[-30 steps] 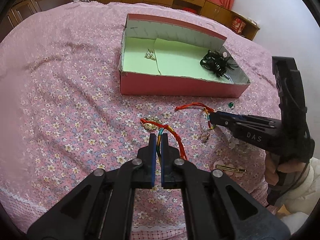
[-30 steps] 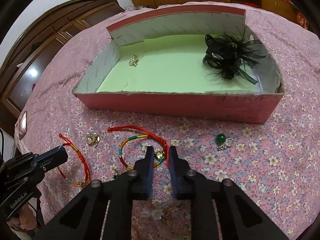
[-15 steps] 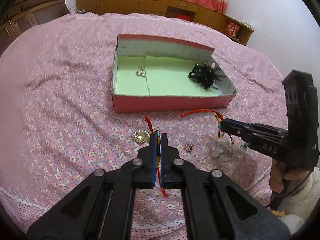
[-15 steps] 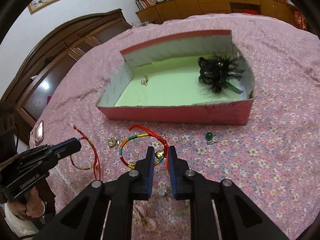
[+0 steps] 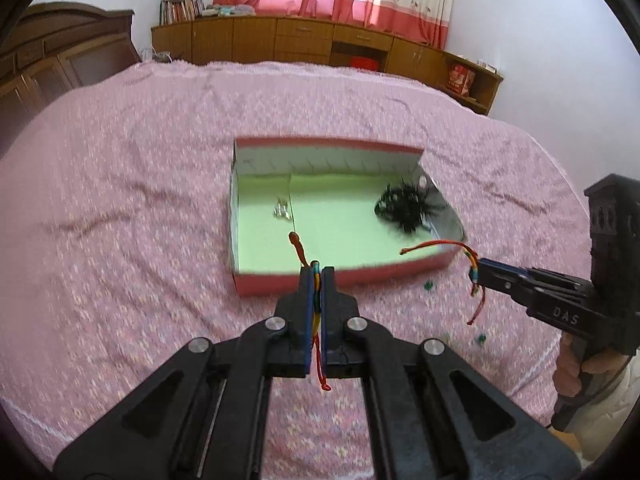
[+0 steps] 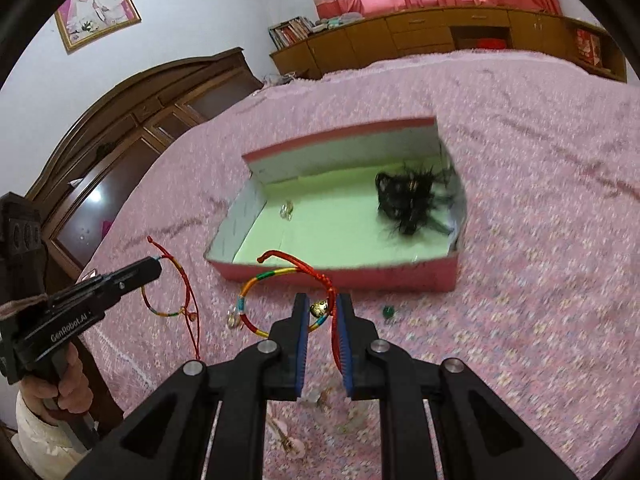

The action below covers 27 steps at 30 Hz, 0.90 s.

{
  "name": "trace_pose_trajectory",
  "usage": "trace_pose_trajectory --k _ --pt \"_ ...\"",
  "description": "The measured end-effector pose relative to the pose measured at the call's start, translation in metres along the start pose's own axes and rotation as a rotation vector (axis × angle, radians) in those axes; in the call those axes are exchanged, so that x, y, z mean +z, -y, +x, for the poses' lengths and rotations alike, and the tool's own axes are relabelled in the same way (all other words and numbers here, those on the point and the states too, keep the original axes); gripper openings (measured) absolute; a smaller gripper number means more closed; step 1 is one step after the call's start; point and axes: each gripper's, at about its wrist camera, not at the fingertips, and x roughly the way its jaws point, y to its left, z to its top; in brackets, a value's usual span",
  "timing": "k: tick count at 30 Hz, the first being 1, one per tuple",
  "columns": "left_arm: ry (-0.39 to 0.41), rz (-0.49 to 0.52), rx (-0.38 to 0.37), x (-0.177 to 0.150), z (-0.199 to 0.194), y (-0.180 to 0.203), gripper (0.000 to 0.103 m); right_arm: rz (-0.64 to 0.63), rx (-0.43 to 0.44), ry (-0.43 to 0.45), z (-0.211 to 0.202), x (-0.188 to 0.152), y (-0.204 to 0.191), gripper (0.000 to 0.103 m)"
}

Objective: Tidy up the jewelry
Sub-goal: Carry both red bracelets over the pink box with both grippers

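An open pink box [image 5: 340, 278] with a green floor [image 6: 344, 236] lies on the pink floral bedspread. In it are a black feathery hair piece [image 5: 406, 208] [image 6: 408, 200] and a small silver item [image 5: 282, 211]. My left gripper [image 5: 317, 276] is shut on a red and multicoloured cord bracelet [image 5: 299, 249], held in the air in front of the box; it also shows in the right wrist view [image 6: 154, 266]. My right gripper [image 6: 322, 308] is shut on a second cord bracelet with a gold bell [image 6: 280, 276], also lifted; in the left wrist view it is at the right [image 5: 480, 274].
Small items lie on the bedspread in front of the box: a green bead [image 6: 387, 312], green beads [image 5: 428, 286], a clear ornament and a hair clip [image 6: 286, 436]. Wooden cabinets [image 5: 320, 46] and a dark wardrobe [image 6: 132, 128] stand beyond the bed.
Both grippers have lifted their bracelets off the bedspread and risen higher, so the box now sits farther below. Both stay shut.
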Motion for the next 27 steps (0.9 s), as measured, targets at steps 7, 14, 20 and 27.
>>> trace_pose_trajectory --k 7,14,20,27 --pt "0.037 0.031 0.02 0.034 0.008 0.0 0.0 -0.025 -0.014 0.031 -0.004 0.018 0.0 0.015" --pt "0.071 0.04 0.017 0.063 0.021 0.003 0.0 -0.021 -0.024 0.047 -0.002 0.032 0.002 0.015" --pt "0.046 0.032 0.026 0.07 0.052 0.006 0.0 -0.01 -0.035 0.051 0.003 0.041 0.009 0.015" --pt "-0.031 -0.011 0.038 0.061 0.09 0.0 0.0 0.005 -0.054 0.028 0.023 0.048 0.022 0.015"
